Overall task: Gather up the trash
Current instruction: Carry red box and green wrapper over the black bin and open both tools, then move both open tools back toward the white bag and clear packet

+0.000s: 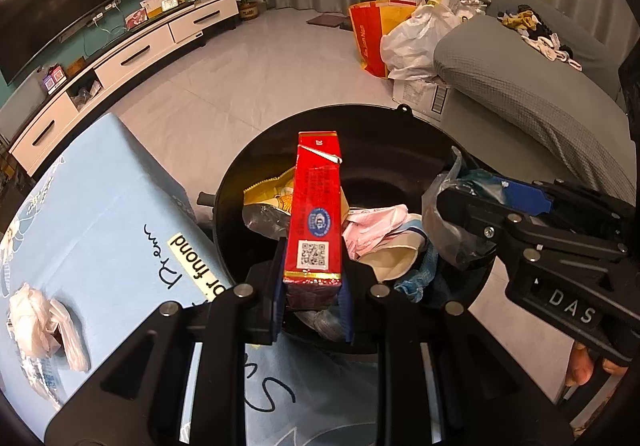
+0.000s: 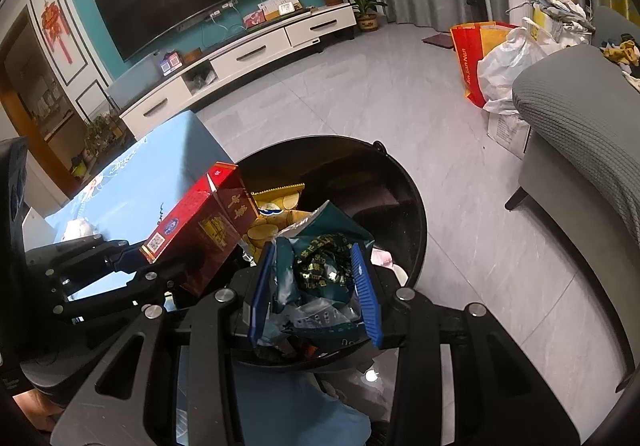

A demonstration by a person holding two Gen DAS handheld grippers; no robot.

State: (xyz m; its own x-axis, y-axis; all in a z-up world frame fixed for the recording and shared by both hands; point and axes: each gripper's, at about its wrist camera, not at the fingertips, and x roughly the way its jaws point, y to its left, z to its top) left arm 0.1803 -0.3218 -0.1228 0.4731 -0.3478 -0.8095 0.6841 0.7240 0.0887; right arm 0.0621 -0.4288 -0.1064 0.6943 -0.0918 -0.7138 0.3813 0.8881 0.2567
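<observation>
Over one black bin (image 1: pixel 400 134), two grippers' jaws each clamp one item: red carton (image 1: pixel 316 206), teal wrapper (image 2: pixel 320 270).

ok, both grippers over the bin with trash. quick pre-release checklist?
1. Left gripper shut on red box: ok.
2. Right gripper shut on teal wrapper: ok.
3. Both items above black bin opening: ok.
4. Room left in bin: ok, partly filled.
5. Grippers clear of each other: ok.
6. Table cleared: not ok, crumpled white bag remains.
</observation>
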